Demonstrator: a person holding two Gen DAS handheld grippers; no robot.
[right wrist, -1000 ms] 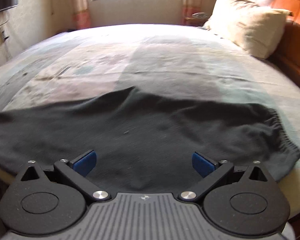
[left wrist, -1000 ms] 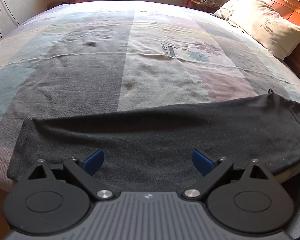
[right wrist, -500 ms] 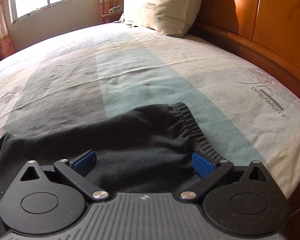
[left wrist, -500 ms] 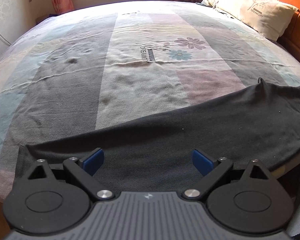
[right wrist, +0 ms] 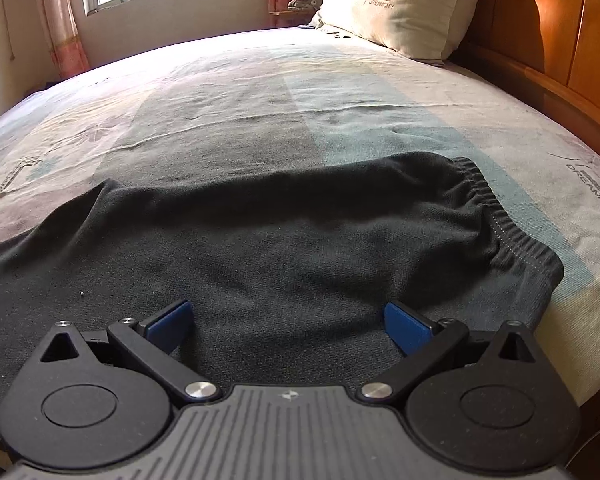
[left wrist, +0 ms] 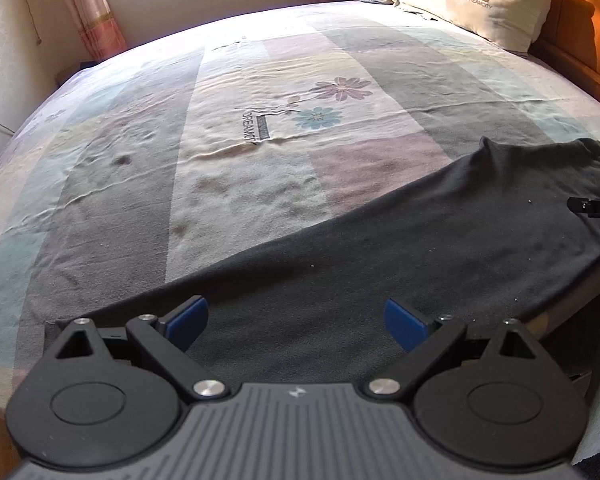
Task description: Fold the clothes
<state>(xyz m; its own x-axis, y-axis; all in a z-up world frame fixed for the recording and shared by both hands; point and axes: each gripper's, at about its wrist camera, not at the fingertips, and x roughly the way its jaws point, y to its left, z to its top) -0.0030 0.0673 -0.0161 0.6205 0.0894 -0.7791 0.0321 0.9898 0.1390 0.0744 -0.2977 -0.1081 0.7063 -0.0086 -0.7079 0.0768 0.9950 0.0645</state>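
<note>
- Left wrist view: left gripper (left wrist: pixel 296 322) at lower centre, blue pads spread wide, nothing between them; it hangs over the leg end of the trousers (left wrist: pixel 380 280).
- Trousers: dark grey knit, soft and matte, lying as one long band along the near edge of the bed (left wrist: pixel 260 140), from lower left to the right edge of the frame. Whether both legs are stacked I cannot tell.
- Right wrist view: right gripper (right wrist: pixel 288 320) at lower centre, blue pads likewise spread, gripping nothing; it sits over the waist end of the trousers (right wrist: pixel 280 240).
- Waistband (right wrist: pixel 512 232): ribbed, gathered elastic with pale stitching, at the right of the frame.
- Bed sheet: thin, lightly creased cotton in pale colour blocks with printed flowers (left wrist: pixel 332 100).
- Pillow (right wrist: pixel 404 4): cream, plump, upper right, against the wooden headboard (right wrist: pixel 560 40).
- Step, as a judgement: the garment lies long and flat, which suits either a lengthwise fold laid down or a spread-out garment awaiting one.
- Any further fold would call for each gripper to pinch an end cleanly through all layers; the limp knit will sag and drag if lifted unevenly.
</note>
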